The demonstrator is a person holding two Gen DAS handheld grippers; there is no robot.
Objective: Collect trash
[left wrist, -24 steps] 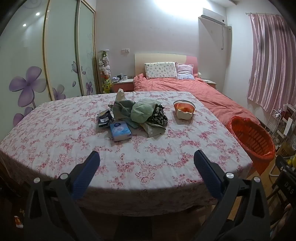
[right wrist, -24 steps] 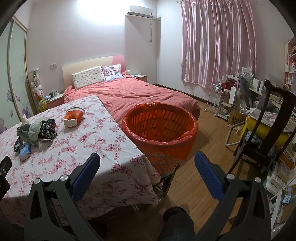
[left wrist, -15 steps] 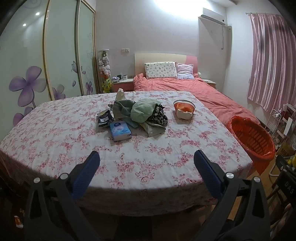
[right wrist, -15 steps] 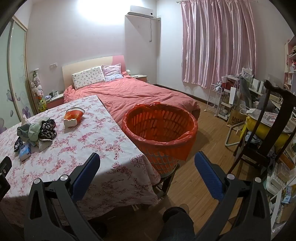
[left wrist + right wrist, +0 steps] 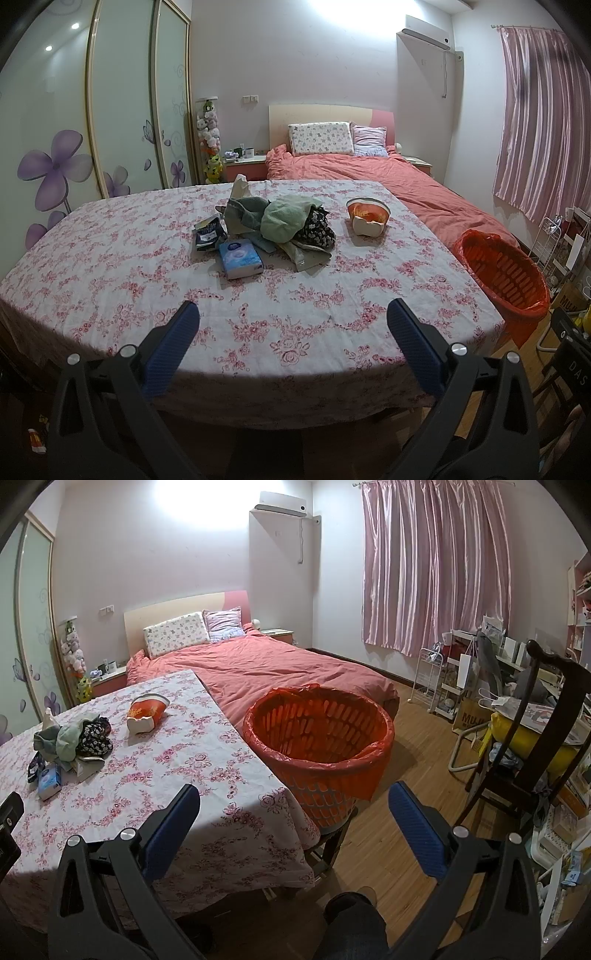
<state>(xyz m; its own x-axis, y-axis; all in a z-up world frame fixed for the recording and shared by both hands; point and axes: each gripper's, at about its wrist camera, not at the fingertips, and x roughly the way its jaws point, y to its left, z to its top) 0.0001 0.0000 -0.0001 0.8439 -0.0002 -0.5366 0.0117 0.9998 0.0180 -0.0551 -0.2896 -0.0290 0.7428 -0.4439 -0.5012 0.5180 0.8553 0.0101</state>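
A table with a pink floral cloth (image 5: 122, 273) carries a pile in its middle: crumpled green and floral cloth (image 5: 284, 225), a blue tissue pack (image 5: 240, 258), a dark snack wrapper (image 5: 208, 232) and a crushed orange paper cup (image 5: 367, 219). An orange-lined basket (image 5: 317, 734) stands at the table's right corner, also in the left wrist view (image 5: 502, 266). My left gripper (image 5: 291, 321) is open and empty over the table's near edge. My right gripper (image 5: 293, 805) is open and empty, near the basket. The pile (image 5: 74, 738) and cup (image 5: 146, 712) show at its left.
A bed with a red quilt (image 5: 277, 664) lies behind the table. A dark wooden chair (image 5: 517, 746) and cluttered shelves (image 5: 461, 679) stand at the right. Wooden floor (image 5: 413, 775) lies between basket and chair. Wardrobe doors (image 5: 122, 110) are at the left.
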